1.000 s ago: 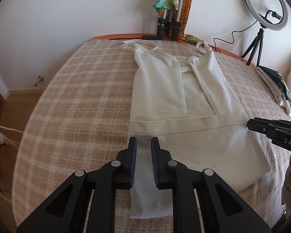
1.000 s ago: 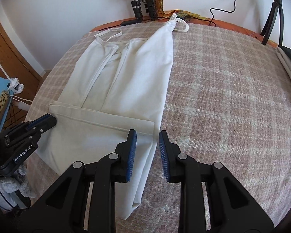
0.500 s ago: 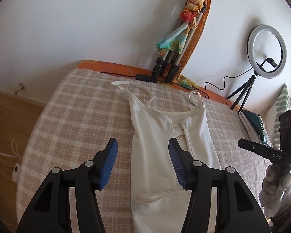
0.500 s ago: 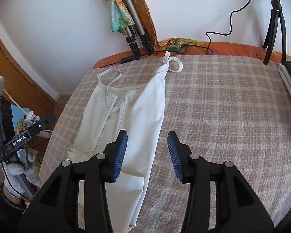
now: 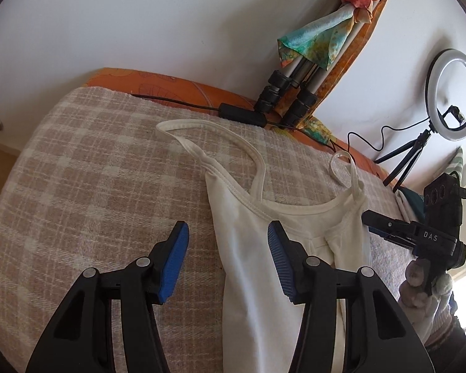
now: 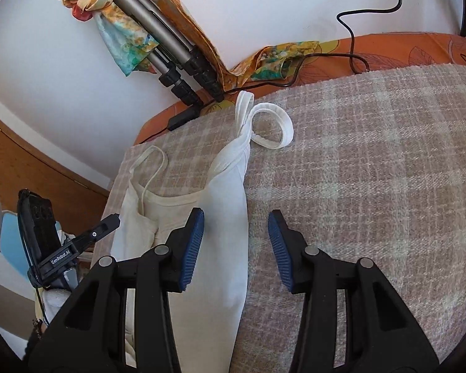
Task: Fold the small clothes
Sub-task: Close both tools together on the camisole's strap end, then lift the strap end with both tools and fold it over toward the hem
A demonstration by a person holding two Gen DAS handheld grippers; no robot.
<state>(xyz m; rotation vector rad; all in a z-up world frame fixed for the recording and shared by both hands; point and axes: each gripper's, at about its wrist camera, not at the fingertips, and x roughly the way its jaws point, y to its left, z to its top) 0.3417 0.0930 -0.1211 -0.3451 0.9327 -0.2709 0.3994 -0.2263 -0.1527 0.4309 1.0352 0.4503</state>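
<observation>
A white strappy top point(image 5: 248, 248) lies flat on the checked bedspread point(image 5: 93, 186), its sides folded inward and its straps pointing toward the wall. My left gripper point(image 5: 228, 258) is open and empty, hovering over the top's left edge near the left strap point(image 5: 202, 127). My right gripper point(image 6: 236, 239) is open and empty over the top's point(image 6: 226, 217) right edge, below the looped right strap point(image 6: 273, 124). Each gripper shows in the other's view: the right one point(image 5: 388, 228) and the left one point(image 6: 105, 227).
Tripod legs with a colourful scarf point(image 5: 295, 93) lean on the wall behind the bed. A black cable and adapter point(image 5: 242, 113) lie on the orange bed edge. A ring light point(image 5: 455, 93) stands at the right. Folded clothes point(image 5: 410, 202) sit far right.
Both grippers let go of the folded hem, opened wide, and moved forward along the top toward the strap end.
</observation>
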